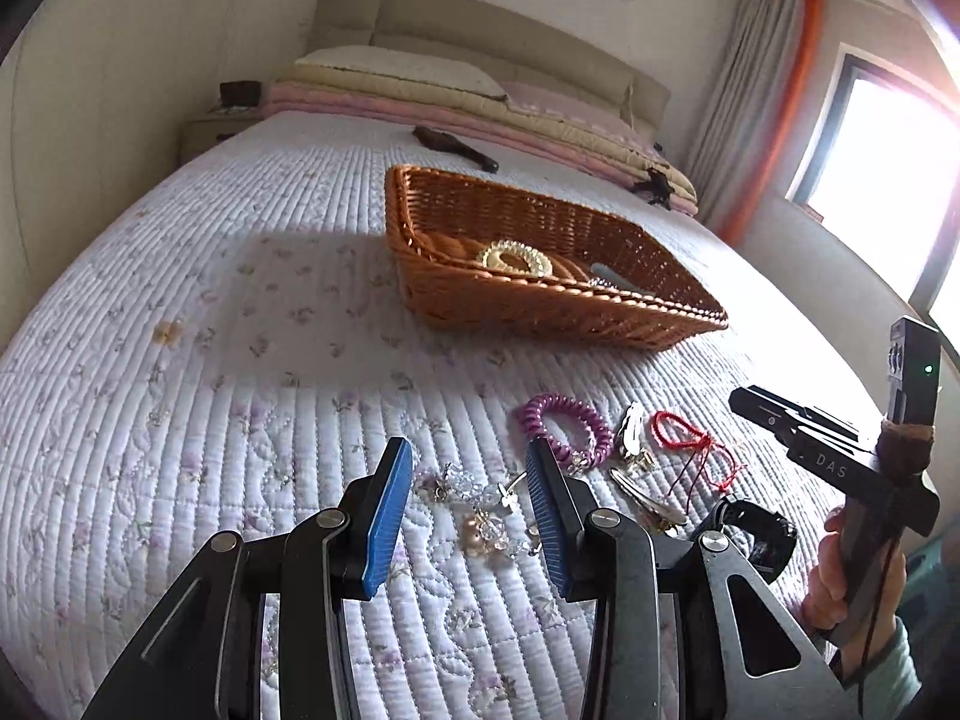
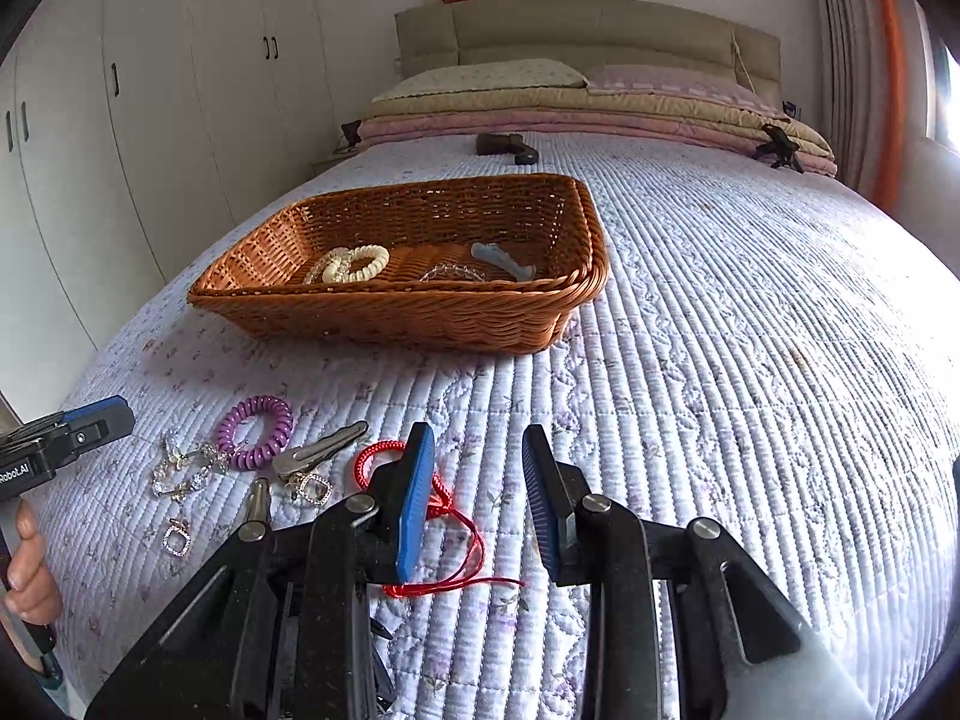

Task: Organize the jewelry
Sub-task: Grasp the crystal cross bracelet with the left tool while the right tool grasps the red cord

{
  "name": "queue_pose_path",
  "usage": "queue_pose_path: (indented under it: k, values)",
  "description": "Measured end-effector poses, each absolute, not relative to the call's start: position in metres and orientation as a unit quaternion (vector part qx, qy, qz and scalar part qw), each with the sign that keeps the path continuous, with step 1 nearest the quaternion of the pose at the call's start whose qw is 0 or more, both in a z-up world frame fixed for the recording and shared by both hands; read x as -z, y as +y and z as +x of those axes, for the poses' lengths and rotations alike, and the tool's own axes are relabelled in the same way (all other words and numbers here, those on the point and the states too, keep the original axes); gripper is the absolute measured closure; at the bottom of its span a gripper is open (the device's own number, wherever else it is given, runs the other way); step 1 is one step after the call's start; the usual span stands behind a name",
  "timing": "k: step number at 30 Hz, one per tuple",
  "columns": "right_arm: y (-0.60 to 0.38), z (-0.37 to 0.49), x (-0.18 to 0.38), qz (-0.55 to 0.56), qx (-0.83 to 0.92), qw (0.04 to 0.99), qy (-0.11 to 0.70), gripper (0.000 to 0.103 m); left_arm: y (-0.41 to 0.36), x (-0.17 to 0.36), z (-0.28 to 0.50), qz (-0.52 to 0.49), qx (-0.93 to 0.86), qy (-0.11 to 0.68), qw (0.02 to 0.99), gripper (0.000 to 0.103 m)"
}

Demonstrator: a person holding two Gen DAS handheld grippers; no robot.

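Observation:
My left gripper (image 1: 471, 468) hangs open just above the quilt, and a clear-and-gold crystal bead bracelet (image 1: 480, 516) lies on the bed between its blue pads, untouched. To its right lie a purple coil hair tie (image 1: 567, 426), metal hair clips (image 1: 633, 432) and a red cord bracelet (image 1: 696, 450). My right gripper (image 2: 480, 498) is open over the quilt; the red cord bracelet (image 2: 456, 540) runs partly under its left finger (image 2: 414, 498). The brown wicker basket (image 2: 420, 312) holds a cream coil tie (image 2: 354, 264), a clear bracelet (image 2: 450, 273) and a pale blue clip (image 2: 501, 261).
Small square rhinestone pieces (image 2: 177, 537) lie near the bed's front edge. A dark object (image 2: 507, 147) rests farther up the quilt, and folded blankets and pillows (image 2: 570, 102) are stacked at the headboard. White wardrobes (image 2: 150, 120) stand left and a bright window (image 1: 888, 162) right.

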State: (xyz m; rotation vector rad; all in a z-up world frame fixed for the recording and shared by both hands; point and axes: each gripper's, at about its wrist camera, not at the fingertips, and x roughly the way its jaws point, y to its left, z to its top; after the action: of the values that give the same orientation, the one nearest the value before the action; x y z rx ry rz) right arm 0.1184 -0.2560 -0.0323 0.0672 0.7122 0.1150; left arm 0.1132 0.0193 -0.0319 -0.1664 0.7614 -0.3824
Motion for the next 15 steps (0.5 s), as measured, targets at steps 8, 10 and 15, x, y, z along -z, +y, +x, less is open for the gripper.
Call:
queue_pose_path:
  k: [8, 10, 15]
  values:
    - [-0.244, 0.134, 0.054, 0.015, -0.07, 0.915, 0.397, 0.07, 0.008, 0.052, 0.129, -0.067, 0.199, 0.427, 0.88, 0.063]
    - [-0.241, 0.135, 0.057, 0.011, -0.075, 0.914, 0.399, 0.07, 0.006, 0.052, 0.13, -0.064, 0.208, 0.427, 0.878, 0.063]
    - [-0.236, 0.138, 0.062, 0.003, -0.078, 0.911, 0.405, 0.07, -0.01, 0.053, 0.129, -0.025, 0.21, 0.43, 0.878, 0.063]
